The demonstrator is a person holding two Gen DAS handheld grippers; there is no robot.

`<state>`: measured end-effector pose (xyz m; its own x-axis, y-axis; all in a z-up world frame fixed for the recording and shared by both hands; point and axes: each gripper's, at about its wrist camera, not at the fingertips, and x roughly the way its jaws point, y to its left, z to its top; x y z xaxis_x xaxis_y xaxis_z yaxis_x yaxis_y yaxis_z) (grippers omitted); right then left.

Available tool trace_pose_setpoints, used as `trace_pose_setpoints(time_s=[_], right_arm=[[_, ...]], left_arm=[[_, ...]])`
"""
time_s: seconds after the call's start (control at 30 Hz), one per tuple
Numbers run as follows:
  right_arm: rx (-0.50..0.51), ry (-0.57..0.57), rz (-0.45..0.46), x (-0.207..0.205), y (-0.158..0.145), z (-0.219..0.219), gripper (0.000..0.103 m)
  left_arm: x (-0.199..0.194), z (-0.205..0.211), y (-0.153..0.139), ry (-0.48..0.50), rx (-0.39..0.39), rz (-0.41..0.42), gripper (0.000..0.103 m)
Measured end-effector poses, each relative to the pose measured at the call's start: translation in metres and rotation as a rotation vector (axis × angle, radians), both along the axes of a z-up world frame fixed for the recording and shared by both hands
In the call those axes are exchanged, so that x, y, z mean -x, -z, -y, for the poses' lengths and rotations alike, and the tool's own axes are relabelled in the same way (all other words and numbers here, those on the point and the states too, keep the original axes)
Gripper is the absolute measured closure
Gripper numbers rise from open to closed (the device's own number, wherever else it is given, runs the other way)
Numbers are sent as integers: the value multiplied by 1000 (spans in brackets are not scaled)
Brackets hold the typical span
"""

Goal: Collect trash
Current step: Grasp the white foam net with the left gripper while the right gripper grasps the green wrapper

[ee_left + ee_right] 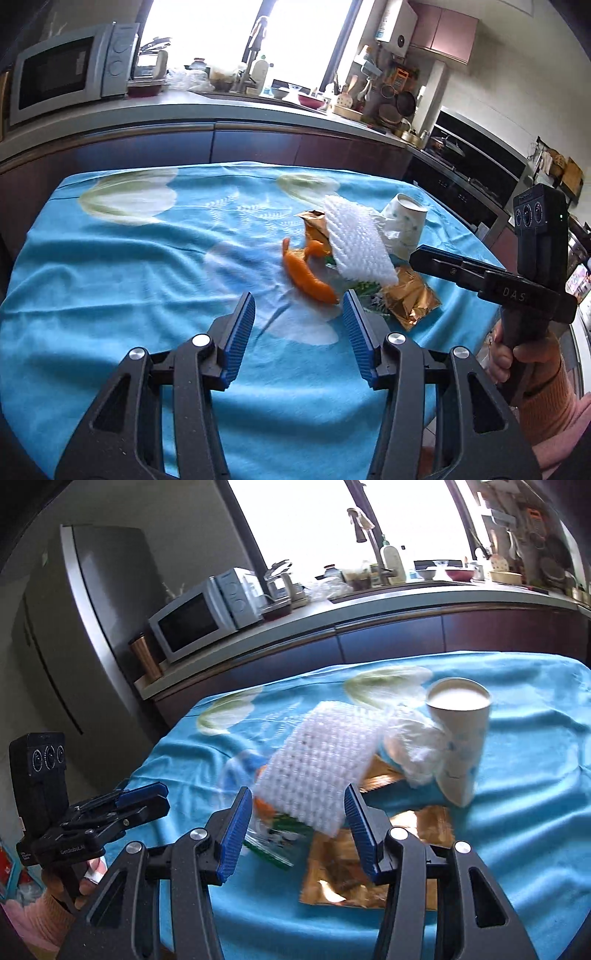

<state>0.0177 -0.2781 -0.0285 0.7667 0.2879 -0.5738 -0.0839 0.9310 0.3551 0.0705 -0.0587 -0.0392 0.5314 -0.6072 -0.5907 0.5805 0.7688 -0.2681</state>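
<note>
A small heap of trash lies on the blue flowered tablecloth (147, 277): a curl of orange peel (306, 277), a white foam net sheet (356, 240), a gold wrapper (412, 299) and a paper cup (404, 229). My left gripper (299, 325) hovers open just short of the peel, with nothing between its fingers. My right gripper (298, 823) is open above the foam sheet (325, 771) and gold wrapper (369, 867). The cup (460, 738) stands upright with crumpled white plastic (417, 749) against it. A green packet (280, 842) peeks from under the foam.
A hand holds the right gripper (413, 256) at the table's right edge; the left gripper (164, 794) shows at the left. Behind the table runs a kitchen counter with a microwave (62, 74), a sink and bottles. A fridge (74, 627) stands far left.
</note>
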Motion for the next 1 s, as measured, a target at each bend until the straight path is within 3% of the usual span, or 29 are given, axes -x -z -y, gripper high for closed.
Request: trace_pose_setpoints(time_s=[0.27, 0.53, 0.7, 0.73, 0.93, 0.97, 1.0], right_arm=[[25, 119, -63, 10, 24, 43, 47], [44, 91, -134, 10, 46, 40, 46], [81, 80, -130, 12, 49, 34, 47], [96, 81, -129, 12, 49, 32, 48], [113, 107, -127, 16, 48, 35, 65], [105, 111, -128, 16, 48, 38, 71], [99, 115, -127, 17, 48, 40, 84]], left_arm=[[-23, 60, -5, 89, -36, 14, 51], [-52, 103, 8, 128, -97, -36, 51], [-58, 109, 19, 131, -108, -67, 61], [-58, 110, 20, 130, -111, -70, 68], [-54, 104, 17, 125, -94, -63, 81], [-53, 103, 16, 125, -91, -58, 83], [-52, 102, 14, 123, -89, -52, 84]])
